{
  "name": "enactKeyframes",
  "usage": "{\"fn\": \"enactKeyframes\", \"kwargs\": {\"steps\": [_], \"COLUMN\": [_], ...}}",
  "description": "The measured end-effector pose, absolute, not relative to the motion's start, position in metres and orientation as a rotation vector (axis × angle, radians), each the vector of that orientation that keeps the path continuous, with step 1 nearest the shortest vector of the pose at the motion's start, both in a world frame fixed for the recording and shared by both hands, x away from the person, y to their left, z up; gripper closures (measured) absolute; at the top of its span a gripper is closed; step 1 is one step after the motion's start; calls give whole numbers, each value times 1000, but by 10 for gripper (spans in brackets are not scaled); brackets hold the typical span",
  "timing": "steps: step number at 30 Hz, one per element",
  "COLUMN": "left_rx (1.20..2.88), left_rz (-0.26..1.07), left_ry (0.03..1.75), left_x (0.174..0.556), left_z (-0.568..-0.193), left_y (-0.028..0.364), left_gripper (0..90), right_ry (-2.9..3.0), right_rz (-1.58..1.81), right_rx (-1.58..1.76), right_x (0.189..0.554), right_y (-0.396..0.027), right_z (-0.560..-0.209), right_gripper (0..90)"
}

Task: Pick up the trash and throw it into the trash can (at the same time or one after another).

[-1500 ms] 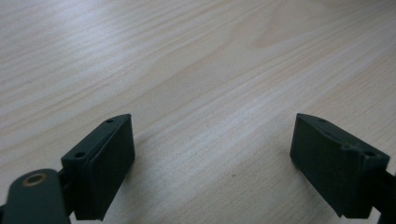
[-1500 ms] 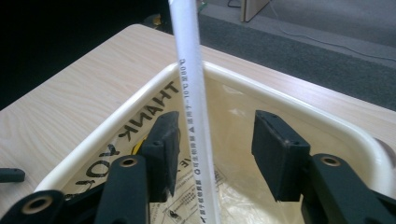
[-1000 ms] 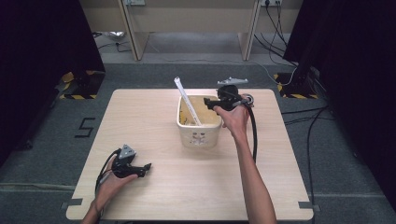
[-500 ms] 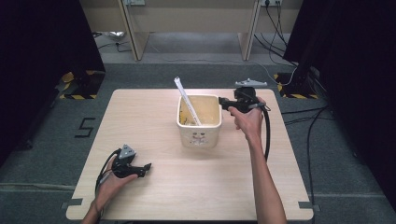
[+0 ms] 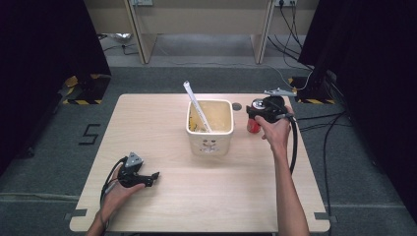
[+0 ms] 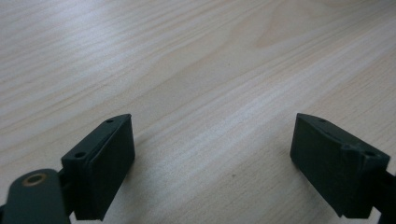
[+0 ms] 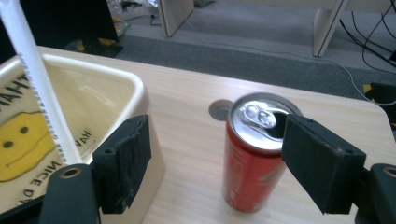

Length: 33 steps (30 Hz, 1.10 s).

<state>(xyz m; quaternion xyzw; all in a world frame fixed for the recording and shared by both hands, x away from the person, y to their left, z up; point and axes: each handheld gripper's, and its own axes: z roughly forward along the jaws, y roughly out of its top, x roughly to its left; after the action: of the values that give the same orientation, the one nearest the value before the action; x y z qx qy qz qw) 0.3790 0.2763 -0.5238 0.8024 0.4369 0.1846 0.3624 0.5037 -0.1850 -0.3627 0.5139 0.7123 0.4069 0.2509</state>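
Can: red can [image 7: 254,161] stands upright on the table [image 5: 162,113], its opened silver top facing up, partly between the right gripper's jaws and nearer the right-hand one in the right gripper view.
Right gripper [image 7: 215,154]: jaws spread wide and have just been opening; the right-hand pad overlaps the can's upper rim in the right gripper view, but whether it touches cannot be told; the left-hand pad stands apart from the can.
Can in high view: the can [image 5: 253,125] sits just under the front of the right gripper [image 5: 255,115], on the side toward the tub.
Tub: cream tub [image 7: 93,100] lies just to the left of the left-hand jaw in the right gripper view, near the can but apart from it; a white stick [image 7: 39,79] leans in it.
Hole: small round grey disc [image 7: 220,109] in the tabletop just beyond the can.
Left gripper [image 6: 212,154]: jaws spread wide over bare wood, nothing between them; it rests in the hand at the near left part of the table [image 5: 147,177], well apart from the can.
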Motion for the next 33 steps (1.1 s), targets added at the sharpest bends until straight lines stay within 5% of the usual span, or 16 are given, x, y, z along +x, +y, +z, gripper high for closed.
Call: {"fn": "enactKeyframes", "kwargs": {"steps": [33], "left_rx": [2066], "left_rz": [475], "left_ry": [1125], "left_x": [379], "left_z": [-524], "left_y": [276], "left_gripper": [128], "right_ry": [1924], "right_rz": [987], "right_rx": [1496], "right_x": [536], "right_y": [-198], "right_z": [-421], "right_gripper": [242]}}
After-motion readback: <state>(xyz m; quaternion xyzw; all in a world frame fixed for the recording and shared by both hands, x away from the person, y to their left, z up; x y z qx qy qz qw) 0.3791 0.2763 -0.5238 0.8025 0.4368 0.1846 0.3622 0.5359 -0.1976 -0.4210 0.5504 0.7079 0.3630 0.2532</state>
